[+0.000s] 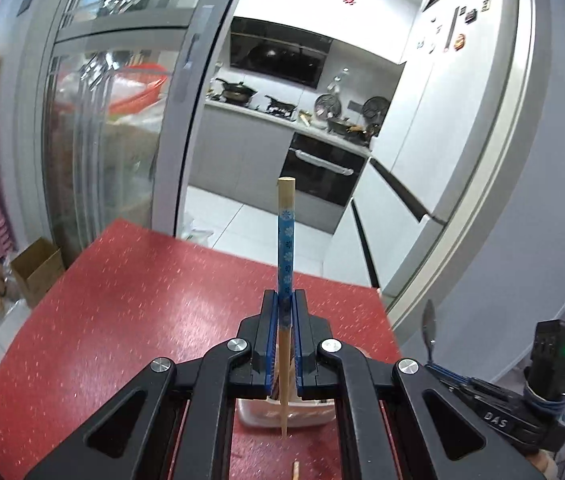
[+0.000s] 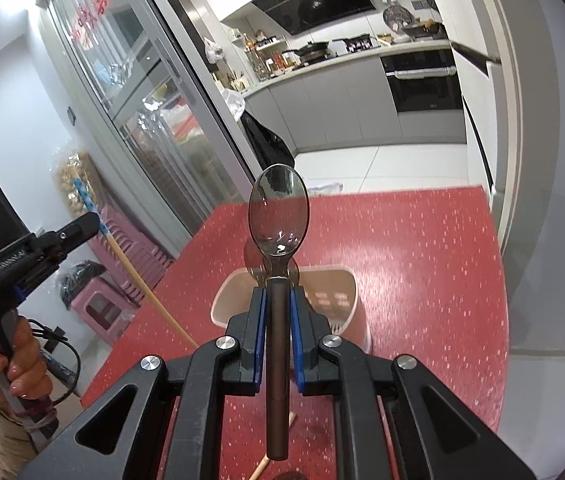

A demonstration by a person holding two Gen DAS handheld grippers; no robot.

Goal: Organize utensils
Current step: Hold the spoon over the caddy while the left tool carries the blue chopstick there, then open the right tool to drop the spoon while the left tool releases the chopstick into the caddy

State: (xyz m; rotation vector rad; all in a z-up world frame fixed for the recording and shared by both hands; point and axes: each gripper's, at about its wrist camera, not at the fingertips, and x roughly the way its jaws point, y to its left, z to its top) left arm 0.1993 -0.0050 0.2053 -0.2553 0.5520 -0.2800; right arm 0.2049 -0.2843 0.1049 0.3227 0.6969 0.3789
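Observation:
In the left wrist view my left gripper [image 1: 284, 300] is shut on a pair of wooden chopsticks [image 1: 285, 236] with a blue flowered band, held upright above the red table [image 1: 130, 300]. A pale utensil holder [image 1: 278, 414] shows beneath the jaws. My right gripper [image 2: 278, 296] is shut on the brown handle of a spoon [image 2: 278, 216] with a smoky clear bowl, bowl up, over the beige utensil holder [image 2: 338, 292]. The left gripper [image 2: 92, 222] with its chopsticks [image 2: 142, 284] appears at the left of the right wrist view. The right gripper [image 1: 434, 364] and spoon [image 1: 428, 320] appear at the lower right of the left wrist view.
A loose chopstick [image 2: 272, 452] lies on the table under the right gripper. A person's hand [image 2: 18, 356] holds the left gripper's handle. Pink stools [image 2: 98, 308] and a cardboard box [image 1: 38, 272] stand left of the table. A glass sliding door [image 1: 122, 120] and the kitchen lie beyond the far edge.

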